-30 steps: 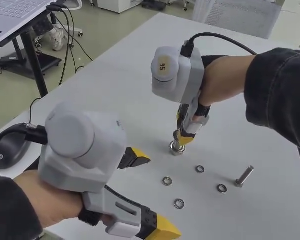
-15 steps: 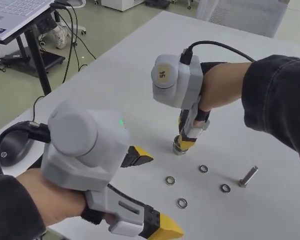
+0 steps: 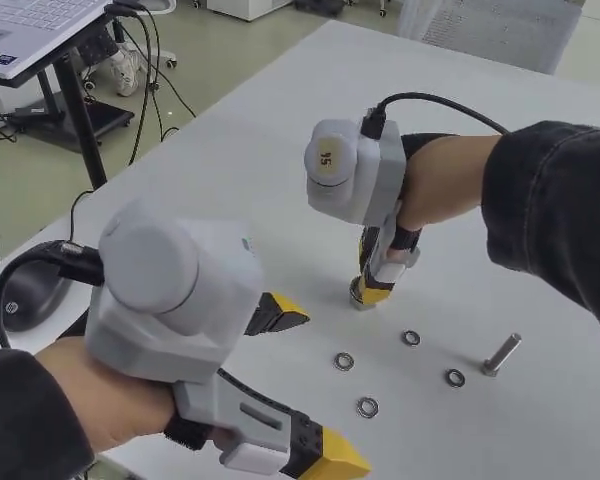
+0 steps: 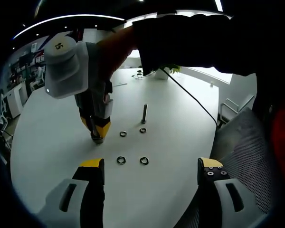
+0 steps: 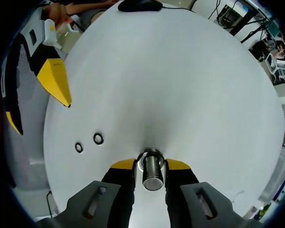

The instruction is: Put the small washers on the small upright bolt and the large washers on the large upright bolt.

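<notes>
- The right gripper is pressed together on the large bolt, pinching its shank. The bolt stands head-down on the table, well in from the left edge; the pinch probably steadies it upright so washers can drop over the top.
- The left gripper hovers toward the near edge, jaws spread wide and holding nothing; likely ready to fetch a washer.
- Four washers lie flat and apart from one another, near the held bolt on its near-edge side. None is on a bolt yet; their sizes are too small to tell apart.
- The small bolt seems to lie on its side just beside the washers, on the side away from the left edge; I judge it needs standing up first.
</notes>
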{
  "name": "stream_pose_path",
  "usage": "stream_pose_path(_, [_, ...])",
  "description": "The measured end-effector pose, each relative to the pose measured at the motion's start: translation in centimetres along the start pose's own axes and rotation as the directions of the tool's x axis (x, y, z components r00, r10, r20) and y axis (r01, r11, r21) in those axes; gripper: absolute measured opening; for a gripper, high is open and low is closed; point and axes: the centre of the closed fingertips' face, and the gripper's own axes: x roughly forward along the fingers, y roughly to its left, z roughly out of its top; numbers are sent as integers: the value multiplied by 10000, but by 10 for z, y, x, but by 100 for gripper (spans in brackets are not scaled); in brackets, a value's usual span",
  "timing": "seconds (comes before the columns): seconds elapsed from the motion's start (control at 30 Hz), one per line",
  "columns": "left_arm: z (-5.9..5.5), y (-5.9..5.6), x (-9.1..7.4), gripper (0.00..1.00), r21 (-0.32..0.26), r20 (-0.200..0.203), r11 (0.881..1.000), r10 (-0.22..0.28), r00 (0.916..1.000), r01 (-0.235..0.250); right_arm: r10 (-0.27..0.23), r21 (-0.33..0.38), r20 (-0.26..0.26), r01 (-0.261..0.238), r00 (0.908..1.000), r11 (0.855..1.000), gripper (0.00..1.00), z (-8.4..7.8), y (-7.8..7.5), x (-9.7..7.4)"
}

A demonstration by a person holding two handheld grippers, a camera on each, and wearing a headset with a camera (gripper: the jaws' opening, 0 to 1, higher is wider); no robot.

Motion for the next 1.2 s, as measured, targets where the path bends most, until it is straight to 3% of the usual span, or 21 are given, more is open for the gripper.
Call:
stream_pose_path(0.77, [-3, -1, 0, 80, 11, -37, 10000, -27, 10000, 27, -74, 114, 174, 72, 9998, 9999, 30, -1, 4, 1])
stream_pose_path(1.2, [-3, -1, 1, 80, 30, -103, 10000, -47, 9999, 47, -241, 774, 597, 194, 9979, 9968, 32, -11, -1, -8])
